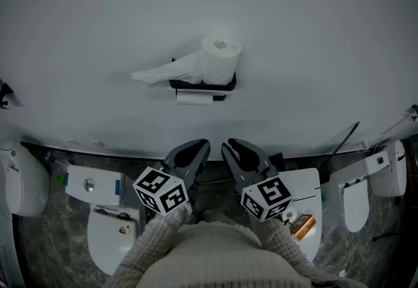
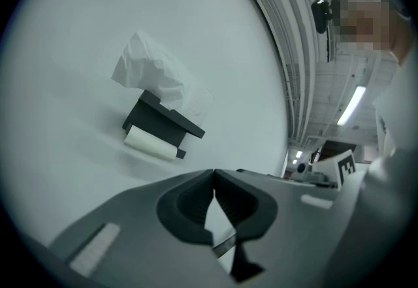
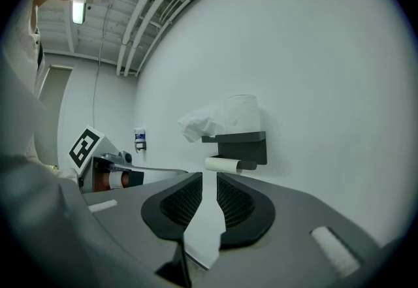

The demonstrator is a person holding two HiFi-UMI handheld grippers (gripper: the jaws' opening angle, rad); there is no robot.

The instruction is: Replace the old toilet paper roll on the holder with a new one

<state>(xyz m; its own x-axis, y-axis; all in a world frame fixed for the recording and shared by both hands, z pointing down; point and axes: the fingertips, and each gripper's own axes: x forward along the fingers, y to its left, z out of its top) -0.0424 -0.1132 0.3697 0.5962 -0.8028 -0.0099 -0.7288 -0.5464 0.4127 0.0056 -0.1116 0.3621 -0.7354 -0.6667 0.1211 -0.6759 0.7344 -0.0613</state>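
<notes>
White wall (image 1: 98, 19), black holder (image 1: 196, 86); left tongs (image 2: 214, 174) closed, right tongs (image 3: 209, 178) slightly apart, both empty.

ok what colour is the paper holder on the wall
Black, a dark shelf-style holder against the pale wall. It shows best in the right gripper view.

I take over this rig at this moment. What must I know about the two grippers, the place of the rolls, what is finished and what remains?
Left gripper: jaws shut, empty, short of the wall.
Right gripper: jaws slightly apart, nothing between them, also short of the wall.
Holder on the wall: thin old roll on its lower bar; full roll upright on its top shelf, crumpled paper to its left.
Done: nothing visible.
Left: take off the old roll, mount the full roll.
</notes>
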